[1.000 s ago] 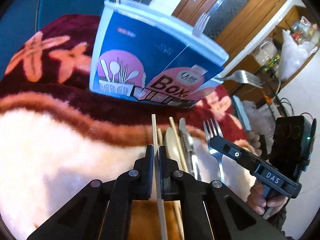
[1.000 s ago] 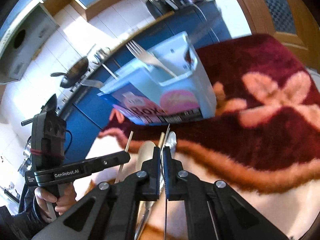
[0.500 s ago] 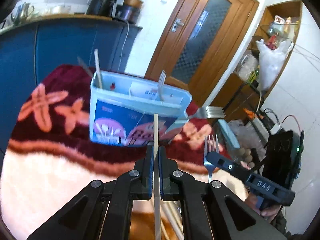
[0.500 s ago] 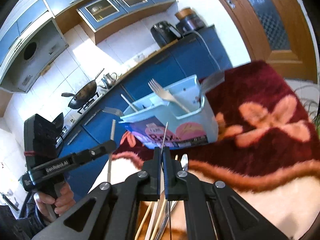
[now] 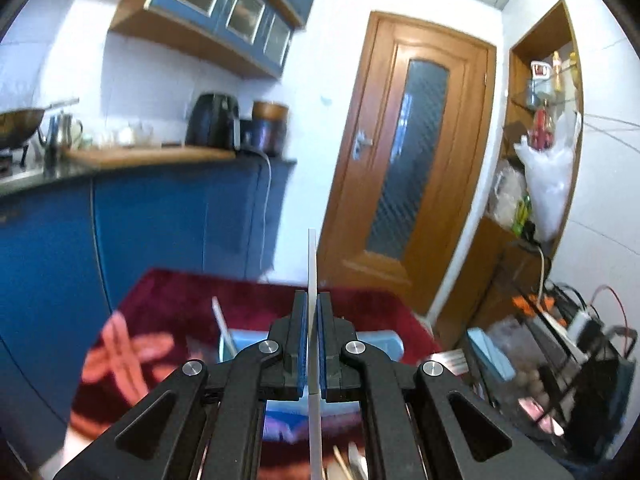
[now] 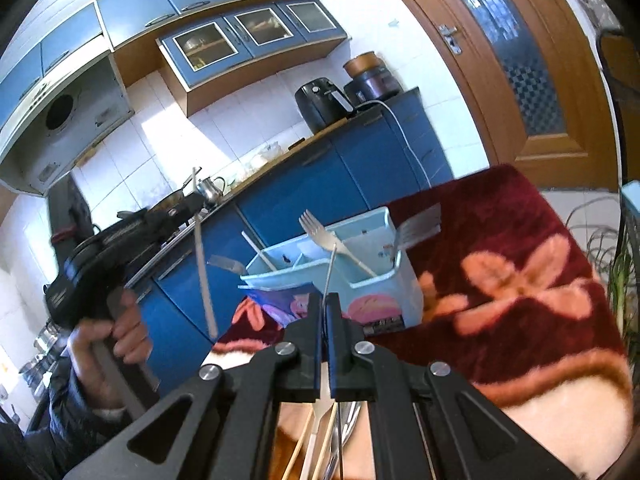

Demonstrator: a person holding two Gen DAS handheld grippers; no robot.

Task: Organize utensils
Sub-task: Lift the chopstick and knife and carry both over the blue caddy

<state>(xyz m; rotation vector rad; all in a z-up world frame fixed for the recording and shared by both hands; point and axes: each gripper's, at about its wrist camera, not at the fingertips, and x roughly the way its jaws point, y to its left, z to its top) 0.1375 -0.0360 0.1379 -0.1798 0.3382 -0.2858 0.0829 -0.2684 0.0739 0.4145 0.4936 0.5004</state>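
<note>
Utensils are mid-transfer: the left gripper [image 5: 313,342] clamps a pale chopstick [image 5: 312,264] raised above the blue box [image 6: 360,256], the right gripper [image 6: 325,320] pinches a thin metal utensil [image 6: 330,268], and each likely needs lowering into a compartment.

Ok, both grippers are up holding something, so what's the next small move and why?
Probably lower the left hand-held gripper, tilting its pale chopstick tip-down into the light-blue utensil box. The chopstick is clamped and raised beside the box, where another chopstick already stands in the left compartment.
</note>
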